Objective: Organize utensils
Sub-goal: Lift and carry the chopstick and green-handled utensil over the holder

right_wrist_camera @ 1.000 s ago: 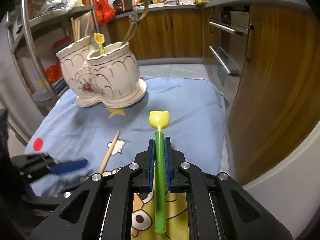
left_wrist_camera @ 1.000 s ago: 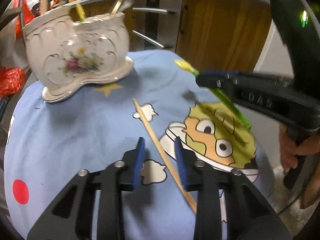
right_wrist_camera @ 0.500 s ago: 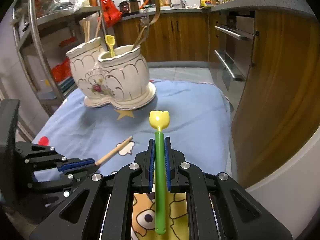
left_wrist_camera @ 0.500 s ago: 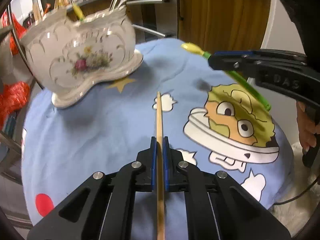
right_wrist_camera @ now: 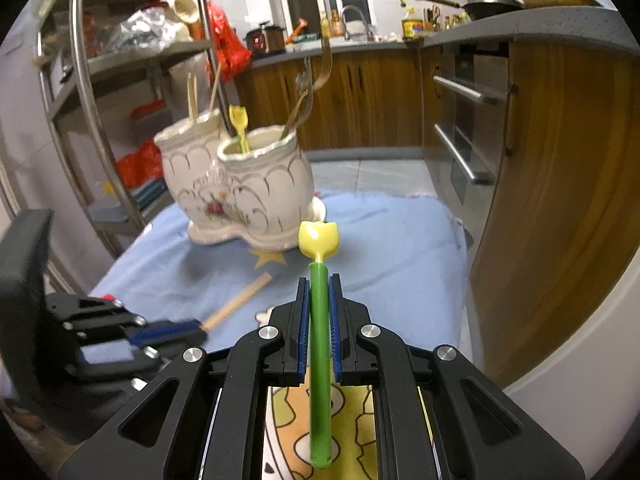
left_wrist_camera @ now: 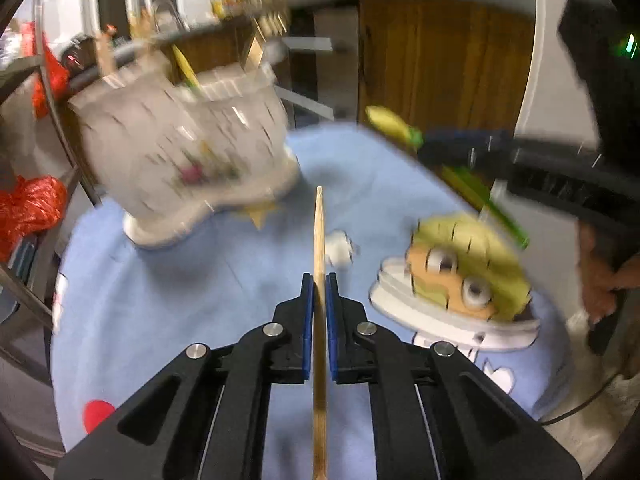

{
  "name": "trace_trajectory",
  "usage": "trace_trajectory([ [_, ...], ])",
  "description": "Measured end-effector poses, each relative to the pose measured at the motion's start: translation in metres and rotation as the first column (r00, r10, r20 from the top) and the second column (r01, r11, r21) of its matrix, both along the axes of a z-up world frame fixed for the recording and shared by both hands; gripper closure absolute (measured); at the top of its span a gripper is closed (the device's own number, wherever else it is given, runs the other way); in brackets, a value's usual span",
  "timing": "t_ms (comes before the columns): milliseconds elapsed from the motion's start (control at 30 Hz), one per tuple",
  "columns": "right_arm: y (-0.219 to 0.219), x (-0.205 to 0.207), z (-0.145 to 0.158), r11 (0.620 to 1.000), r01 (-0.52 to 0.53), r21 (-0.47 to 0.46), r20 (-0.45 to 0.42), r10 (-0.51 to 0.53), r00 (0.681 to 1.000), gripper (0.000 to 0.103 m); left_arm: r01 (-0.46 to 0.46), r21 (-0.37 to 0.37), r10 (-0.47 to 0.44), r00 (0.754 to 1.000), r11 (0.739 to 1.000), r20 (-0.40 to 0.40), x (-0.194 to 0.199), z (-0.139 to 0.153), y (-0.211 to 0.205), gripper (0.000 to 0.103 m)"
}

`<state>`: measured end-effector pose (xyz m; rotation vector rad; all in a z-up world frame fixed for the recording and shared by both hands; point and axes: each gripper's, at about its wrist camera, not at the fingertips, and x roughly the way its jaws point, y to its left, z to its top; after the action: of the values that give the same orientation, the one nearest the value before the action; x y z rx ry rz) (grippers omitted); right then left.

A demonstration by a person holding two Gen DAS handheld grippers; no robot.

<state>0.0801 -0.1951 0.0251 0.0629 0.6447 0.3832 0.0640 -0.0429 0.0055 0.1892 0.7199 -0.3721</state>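
My left gripper (left_wrist_camera: pixel 319 280) is shut on a wooden chopstick (left_wrist_camera: pixel 319 236) that points forward toward the white double ceramic utensil holder (left_wrist_camera: pixel 180 168), blurred in this view. My right gripper (right_wrist_camera: pixel 319 280) is shut on a green-handled spoon with a yellow tulip head (right_wrist_camera: pixel 319 240), held above the blue cloth. The holder (right_wrist_camera: pixel 244 188) stands ahead of it with chopsticks, a yellow spoon and forks inside. The left gripper (right_wrist_camera: pixel 192 330) with the chopstick (right_wrist_camera: pixel 240 304) shows at the lower left of the right wrist view; the right gripper (left_wrist_camera: pixel 424 146) and spoon (left_wrist_camera: pixel 390 120) show at the right of the left wrist view.
A blue cartoon-print cloth (right_wrist_camera: pixel 400 264) covers the table. A metal shelf rack (right_wrist_camera: pixel 92 92) stands to the left. Wooden kitchen cabinets and an oven (right_wrist_camera: pixel 472 128) are to the right and behind. Red bags (left_wrist_camera: pixel 28 208) sit beside the table.
My left gripper closed on the chopstick a second ago and has now lifted it and swung toward the holder. My right gripper moved closer to the holder with the spoon.
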Motion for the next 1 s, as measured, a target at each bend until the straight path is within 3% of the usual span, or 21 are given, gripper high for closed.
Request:
trace_trajectory([
  [67, -0.001, 0.0, 0.005, 1.0, 0.01, 0.012, 0.016, -0.01, 1.0, 0.093, -0.047, -0.018, 0.048, 0.996, 0.999, 0.073, -0.004, 0.014, 0.016, 0.097],
  [200, -0.001, 0.004, 0.013, 0.999, 0.013, 0.049, 0.042, -0.015, 0.999, 0.093, -0.073, -0.139, 0.095, 0.982, 0.988, 0.161, -0.012, 0.038, 0.055, 0.097],
  [367, 0.008, 0.017, 0.032, 0.996, -0.012, 0.086, 0.101, 0.004, 0.995, 0.093, -0.099, -0.232, 0.168, 0.939, 0.968, 0.3, -0.004, 0.067, 0.093, 0.097],
  [500, 0.017, 0.043, 0.047, 0.986, -0.032, 0.166, 0.137, 0.009, 0.991, 0.093, -0.11, -0.288, 0.206, 0.922, 0.951, 0.329, 0.025, 0.087, 0.109, 0.097],
  [700, 0.043, 0.078, 0.066, 0.982, -0.059, 0.178, 0.225, 0.018, 0.974, 0.093, -0.062, -0.394, 0.209, 0.916, 0.917, 0.343, 0.075, 0.115, 0.119, 0.097],
  [833, 0.054, 0.099, 0.074, 0.973, -0.067, 0.223, 0.276, 0.003, 0.961, 0.093, -0.051, -0.451, 0.242, 0.894, 0.891, 0.378, 0.105, 0.123, 0.118, 0.097],
  [1000, 0.066, 0.124, 0.071, 0.966, -0.076, 0.245, 0.327, -0.009, 0.945, 0.093, -0.068, -0.472, 0.291, 0.86, 0.879, 0.418, 0.132, 0.124, 0.11, 0.097],
])
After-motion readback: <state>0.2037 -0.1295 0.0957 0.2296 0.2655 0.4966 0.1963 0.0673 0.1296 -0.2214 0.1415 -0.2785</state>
